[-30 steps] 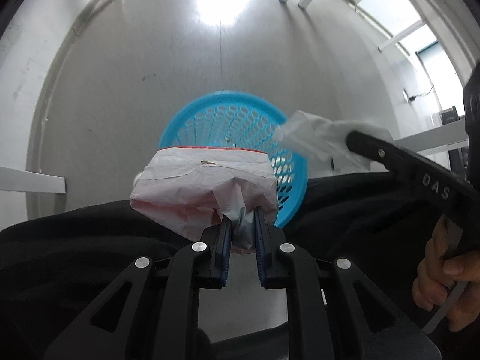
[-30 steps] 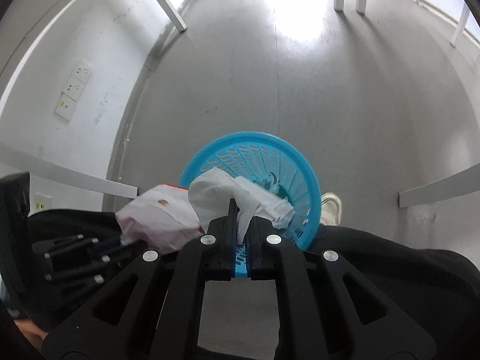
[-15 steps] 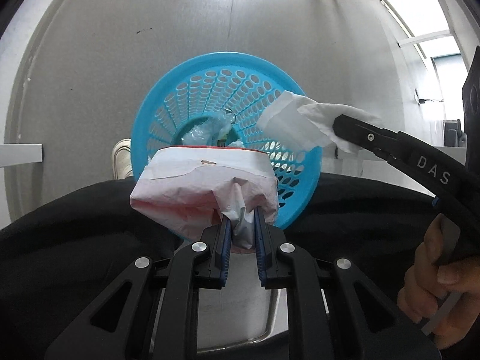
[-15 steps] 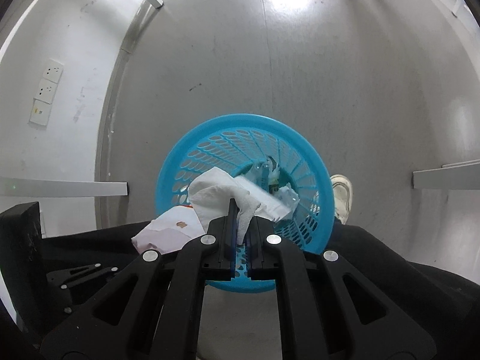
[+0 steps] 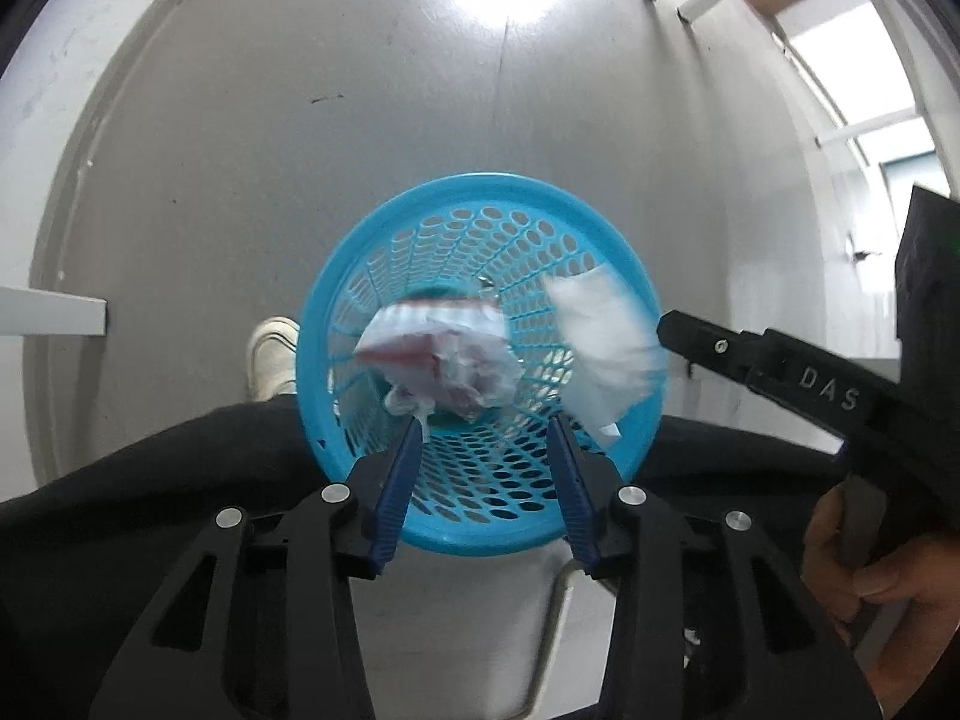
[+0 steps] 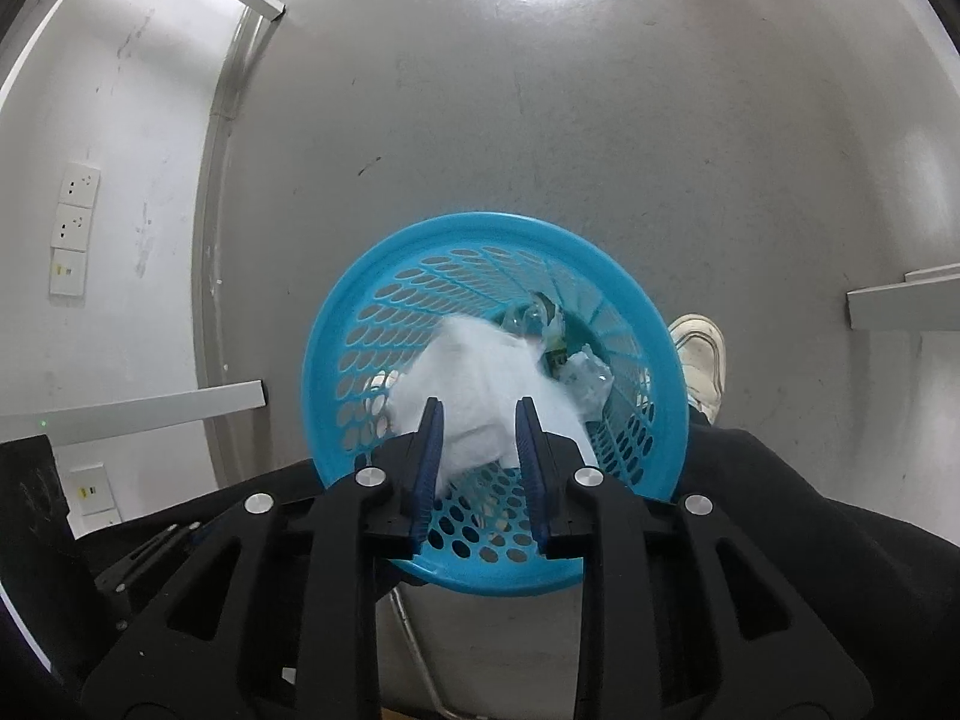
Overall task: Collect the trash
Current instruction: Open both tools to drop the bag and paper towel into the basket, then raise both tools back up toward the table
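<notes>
— Below, what is seen under the two grippers?

— Directly beneath both, a blue basket (image 5: pixel 480 360) is seen standing on the grey floor (image 5: pixel 300 120); the left gripper (image 5: pixel 483 426) is held over it, its jaws opening, and a crumpled bag (image 5: pixel 438 360) is seen blurred just past its blue pads, no longer pressed.

— And on the right?

— Likewise, the right gripper (image 6: pixel 478 414) is shown with its jaws opening; a white tissue (image 6: pixel 480 384) is caught blurred between the pads, over the basket's mouth, not gripped; other scraps (image 6: pixel 582 375) are seen at the bottom; a white shoe (image 6: pixel 702 354) is seen beside the rim.
</notes>
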`<state>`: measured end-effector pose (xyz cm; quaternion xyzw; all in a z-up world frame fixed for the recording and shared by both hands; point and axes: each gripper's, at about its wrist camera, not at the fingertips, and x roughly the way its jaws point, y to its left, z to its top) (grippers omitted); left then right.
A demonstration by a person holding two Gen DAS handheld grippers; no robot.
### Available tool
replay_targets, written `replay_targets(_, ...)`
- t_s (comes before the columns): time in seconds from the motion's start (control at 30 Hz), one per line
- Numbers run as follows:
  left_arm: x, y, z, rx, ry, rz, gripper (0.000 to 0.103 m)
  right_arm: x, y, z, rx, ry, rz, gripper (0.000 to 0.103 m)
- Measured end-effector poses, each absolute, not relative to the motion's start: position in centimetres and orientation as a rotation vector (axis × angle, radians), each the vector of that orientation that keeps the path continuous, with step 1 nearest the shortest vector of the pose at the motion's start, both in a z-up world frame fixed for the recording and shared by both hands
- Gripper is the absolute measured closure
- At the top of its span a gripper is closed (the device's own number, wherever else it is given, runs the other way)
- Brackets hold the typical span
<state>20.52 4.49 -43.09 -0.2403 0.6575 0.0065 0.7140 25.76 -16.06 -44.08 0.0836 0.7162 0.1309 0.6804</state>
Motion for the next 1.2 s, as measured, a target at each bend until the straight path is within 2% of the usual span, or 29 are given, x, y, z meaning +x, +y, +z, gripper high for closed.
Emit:
replay_targets(0.13, 19.7, 5.1, -42.0, -0.543, 1.428, 0.046, 0.066, 25.3, -15.9, -43.2, 0.144, 1.579, 0.287, 0.074)
replay_targets(0.23, 18.9, 5.3, -41.1, -0.540, 1.411, 0.058, 0.066, 24.6, -16.0, -42.2, 0.116, 1.559, 0.284, 0.068)
replay_targets(0.53, 16.9, 4.8, -38.2, -0.473, 1.350, 0.068, 0.065, 21.1, -15.5, -38.1, 0.042, 1.495, 0.364, 0.067)
replay_targets(0.7, 15.6, 3.9, -35.2, -0.415, 1.260, 0.022, 0.065, 19.7, -15.5, -36.3, 0.038, 1.464, 0.407, 0.066)
replay_targets(0.87, 14.1, 3.3, -32.3, -0.342, 1.157, 0.003, 0.064, 17.9, -15.4, -34.0, -0.053, 1.407, 0.425, 0.060)
replay_targets(0.97, 12.2, 3.3, -30.4, -0.329, 1.091, -0.053, 0.060, 16.9, -16.2, -32.0, -0.043, 1.371, 0.448, 0.051)
replay_targets(1.13, 9.7, 4.0, -27.9, -0.363, 1.017, -0.041, 0.059, 14.1, -18.2, -28.5, -0.030, 1.258, 0.429, 0.051)
replay_targets(1.2, 8.6, 3.7, -26.5, -0.349, 0.968, -0.028, 0.059, 12.9, -19.4, -26.7, -0.025, 1.185, 0.368, 0.047)
